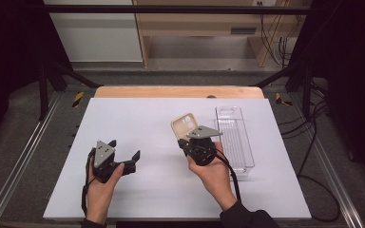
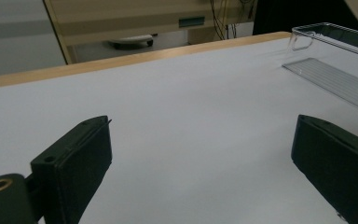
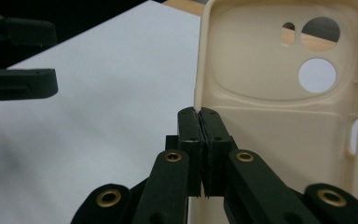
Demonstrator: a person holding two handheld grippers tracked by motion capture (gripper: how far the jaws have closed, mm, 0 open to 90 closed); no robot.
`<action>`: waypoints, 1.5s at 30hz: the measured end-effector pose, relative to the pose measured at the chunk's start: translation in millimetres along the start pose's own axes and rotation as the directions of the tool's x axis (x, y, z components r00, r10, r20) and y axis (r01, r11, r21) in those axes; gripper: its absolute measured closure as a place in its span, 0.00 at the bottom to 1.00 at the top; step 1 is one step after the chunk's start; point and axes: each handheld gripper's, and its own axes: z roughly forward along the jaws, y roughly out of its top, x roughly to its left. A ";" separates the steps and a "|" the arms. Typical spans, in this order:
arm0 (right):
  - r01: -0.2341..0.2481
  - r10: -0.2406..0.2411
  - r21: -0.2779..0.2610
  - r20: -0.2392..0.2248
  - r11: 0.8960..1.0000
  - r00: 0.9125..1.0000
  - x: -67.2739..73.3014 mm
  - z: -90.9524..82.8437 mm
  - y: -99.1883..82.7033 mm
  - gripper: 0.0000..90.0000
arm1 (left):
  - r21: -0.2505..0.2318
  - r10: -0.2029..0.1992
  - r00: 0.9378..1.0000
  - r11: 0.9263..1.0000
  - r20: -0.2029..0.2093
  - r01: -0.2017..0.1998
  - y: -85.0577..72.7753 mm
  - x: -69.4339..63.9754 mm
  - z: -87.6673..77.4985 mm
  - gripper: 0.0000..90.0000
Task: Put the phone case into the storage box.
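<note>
A: Quick look, what's the right gripper [image 1: 188, 134] got?

B: A cream phone case [image 1: 184, 126]. Jaws pinched tight on its edge, near the lower left rim as seen in the right gripper view [image 3: 199, 140]. The case [image 3: 284, 93] stands upright in that view, inner side facing the cam, w/ the camera cutouts at the top.

A: Is the case on the table?

B: No, it's lifted off the white table top [image 1: 147, 123], tilted, above the middle-right part. Person's right hand [image 1: 214, 168] is wrapped round the gripper body.

A: And what's next to it?

B: A clear plastic tray [image 1: 235, 137], long and narrow, lying on the table just right of the case. Can't tell if they touch.

A: Left gripper?

B: Left gripper [image 1: 123, 149] sits on the left-middle of the table, held by the left hand [image 1: 102, 183]. Jaws spread wide, nothing btw them, just bare table in the left gripper view [image 2: 200, 154]. The tray's near end [image 2: 331, 51] shows at the upper right there.

A: How far apart are the two grippers?

B: Well apart. The left one's open jaws [image 3: 21, 60] show at the far left edge of the right gripper view.
</note>
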 end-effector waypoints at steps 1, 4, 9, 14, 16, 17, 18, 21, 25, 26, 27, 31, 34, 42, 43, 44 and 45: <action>-0.002 0.002 -0.014 -0.001 1.000 1.000 -0.7 -1.1 1.5 0.98 | -0.008 -0.001 1.000 1.000 -0.008 0.001 -0.8 2.7 -1.4 0.05; -0.004 0.005 -0.055 0.015 0.998 1.000 -3.4 -3.9 6.7 0.98 | -0.035 -0.015 1.000 0.999 -0.015 0.014 -3.6 7.4 -4.1 0.05; -0.004 0.011 -0.128 0.058 0.992 0.998 -10.5 -9.6 15.9 0.98 | -0.049 -0.018 0.999 0.999 -0.026 0.017 -10.6 12.4 -7.7 0.05; -0.013 0.039 -0.202 0.127 0.979 0.991 -24.9 -17.9 24.1 0.98 | -0.077 -0.020 0.999 0.997 -0.034 0.018 -13.6 16.0 -11.4 0.05; -0.019 0.054 -0.230 0.148 0.973 0.988 -32.9 -20.9 26.4 0.98 | -0.092 -0.021 0.999 0.996 -0.038 0.017 -14.4 16.9 -13.3 0.05; -0.021 0.061 -0.241 0.158 0.970 0.986 -36.6 -22.3 27.2 0.98 | -0.104 -0.017 0.999 0.994 -0.037 0.014 -14.9 17.4 -14.6 0.05; -0.018 0.064 -0.251 0.174 0.968 0.983 -41.1 -24.0 28.2 0.98 | -0.109 -0.017 0.999 0.994 -0.036 0.013 -15.3 17.7 -15.3 0.05; -0.023 0.079 -0.270 0.197 0.963 0.977 -49.9 -28.1 30.0 0.98 | -0.129 -0.011 0.999 0.992 -0.030 0.007 -16.8 17.6 -16.8 0.04; -0.029 0.095 -0.286 0.220 0.958 0.971 -59.7 -32.1 31.9 0.98 | -0.131 0.019 1.000 0.991 -0.015 -0.021 -17.6 15.7 -14.8 0.04; -0.034 0.101 -0.291 0.220 0.956 0.970 -61.6 -32.7 32.1 0.98 | -0.127 0.025 1.000 0.992 -0.012 -0.026 -17.6 15.7 -13.9 0.04; -0.035 0.105 -0.294 0.225 0.955 0.969 -63.2 -33.2 32.3 0.98 | -0.129 0.023 1.000 0.991 -0.009 -0.024 -17.7 16.0 -13.3 0.04; -0.033 0.111 -0.303 0.241 0.952 0.964 -70.2 -35.4 32.5 0.98 | -0.135 0.017 1.000 0.991 0.006 -0.016 -18.6 16.8 -13.2 0.04; -0.036 0.120 -0.319 0.246 0.947 0.962 -75.9 -37.6 33.1 0.98 | -0.139 -0.001 1.000 0.990 0.026 0.004 -20.7 18.6 -14.6 0.04; -0.036 0.137 -0.337 0.281 0.941 0.950 -89.5 -44.4 34.0 0.98 | -0.167 -0.055 0.997 0.984 0.047 0.062 -26.8 23.4 -16.4 0.04; -0.037 0.141 -0.341 0.285 0.939 0.948 -91.8 -45.8 34.0 0.98 | -0.168 -0.053 0.998 0.984 0.045 0.060 -27.0 24.0 -16.9 0.04; -0.043 0.148 -0.345 0.285 0.938 0.947 -93.9 -47.2 33.9 0.98 | -0.171 -0.054 0.998 0.983 0.043 0.060 -27.1 24.5 -17.3 0.04; -0.048 0.156 -0.350 0.287 0.935 0.945 -96.4 -48.3 33.7 0.98 | -0.174 -0.055 0.998 0.983 0.040 0.061 -27.1 25.0 -17.7 0.04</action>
